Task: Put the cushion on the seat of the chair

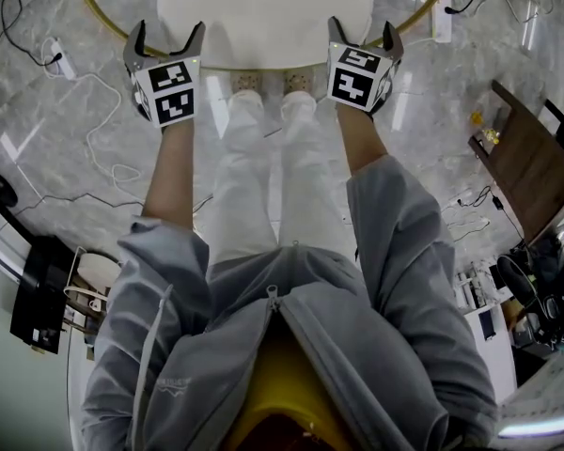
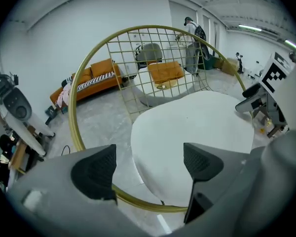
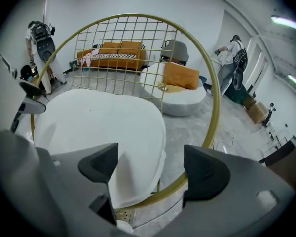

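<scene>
The soft white rounded cushion [image 1: 263, 12] already lies flat on the seat of the round chair with the gold metal hoop frame [image 1: 96, 6], just ahead of and below both grippers, its near edge overhanging the hoop slightly on the right gripper's side. The left gripper [image 1: 169, 31] has its jaws spread wide with nothing between the pads, and the right gripper [image 1: 362, 28] is spread wide too, likewise empty; each hovers just short of the cushion's near edge, one to either side, without touching it. The placing therefore looks done, and what is left seems to be at most a small nudge to centre the cushion and drawing the hands away. Beyond the cushion, the chair's gold wire grid back [image 2: 153, 58] stands upright. Beneath the grippers is a glossy grey marble-look floor [image 1: 56, 139] strewn with white cables [image 1: 103, 139]; far ahead of the left gripper an orange sofa [image 2: 96, 75] stands against a white wall
</scene>
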`<state>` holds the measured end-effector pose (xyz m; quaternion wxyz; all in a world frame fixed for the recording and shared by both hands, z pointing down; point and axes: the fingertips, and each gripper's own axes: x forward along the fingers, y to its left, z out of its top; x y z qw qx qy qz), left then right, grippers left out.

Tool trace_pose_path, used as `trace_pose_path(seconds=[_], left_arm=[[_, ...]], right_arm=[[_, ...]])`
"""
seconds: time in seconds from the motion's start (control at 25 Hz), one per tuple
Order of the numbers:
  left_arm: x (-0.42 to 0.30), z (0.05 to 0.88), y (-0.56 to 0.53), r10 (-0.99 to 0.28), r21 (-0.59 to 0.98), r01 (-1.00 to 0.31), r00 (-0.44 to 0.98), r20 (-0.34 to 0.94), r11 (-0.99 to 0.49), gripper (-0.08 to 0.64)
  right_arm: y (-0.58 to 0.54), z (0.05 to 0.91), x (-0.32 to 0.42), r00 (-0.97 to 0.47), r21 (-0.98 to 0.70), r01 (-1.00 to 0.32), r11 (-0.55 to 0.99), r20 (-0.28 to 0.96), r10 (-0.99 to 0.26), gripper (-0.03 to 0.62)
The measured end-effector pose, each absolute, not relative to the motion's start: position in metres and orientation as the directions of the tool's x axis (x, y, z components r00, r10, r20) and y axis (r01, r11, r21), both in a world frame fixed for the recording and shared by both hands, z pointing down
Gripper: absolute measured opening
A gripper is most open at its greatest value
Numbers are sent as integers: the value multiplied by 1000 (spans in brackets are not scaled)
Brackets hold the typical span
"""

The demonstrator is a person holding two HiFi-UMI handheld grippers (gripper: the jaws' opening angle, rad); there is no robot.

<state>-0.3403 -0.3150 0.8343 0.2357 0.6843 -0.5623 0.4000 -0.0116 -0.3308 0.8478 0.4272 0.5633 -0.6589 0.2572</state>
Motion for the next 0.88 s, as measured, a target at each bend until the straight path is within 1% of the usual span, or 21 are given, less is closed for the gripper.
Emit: trace_pose_path(seconds=[0.16,0.2,0.24,0.28,0.32,0.36,0.4,0.44,0.56,0.68,0.88], left_arm=[[-347,807,-310,-634,-102,-971,61,771,-218,438],[-345,797,-306,-643,-72,-975,83,761,-212,426],[-340,788,-302,-643,-32,-978,112,758,-208,357],[-336,780,-296,-634,9,-979,138,761,-202,209],[-332,772,-290,-623,42,-980,156,766,-194,85],[-329,765,-285,-613,68,-980,172,771,-189,9],[-324,757,-281,-605,95,-977,193,772,-190,9],[-319,748,-277,-600,124,-973,219,770,-196,9],[-301,709,-261,-596,183,-956,287,750,-230,8],[-286,663,-242,-606,213,-946,320,728,-244,8],[-272,590,-229,-669,191,-945,325,669,-267,6]], right_arm=[[-329,823,-12,-7,145,-964,224,826,-564,386],[-327,814,-14,-20,136,-964,229,820,-572,346],[-325,805,-17,-40,123,-963,239,814,-580,286],[-323,794,-21,-64,108,-961,254,808,-586,194],[-320,783,-26,-93,88,-958,272,804,-588,133],[-317,771,-32,-122,66,-955,290,801,-585,72],[-312,759,-38,-150,44,-951,306,801,-580,15],[-307,747,-44,-173,24,-947,320,801,-573,0],[-285,708,-53,-217,-19,-941,339,801,-558,-1],[-261,666,-54,-223,-11,-935,355,796,-562,-2],[-245,596,-54,-243,16,-924,381,744,-622,0]])
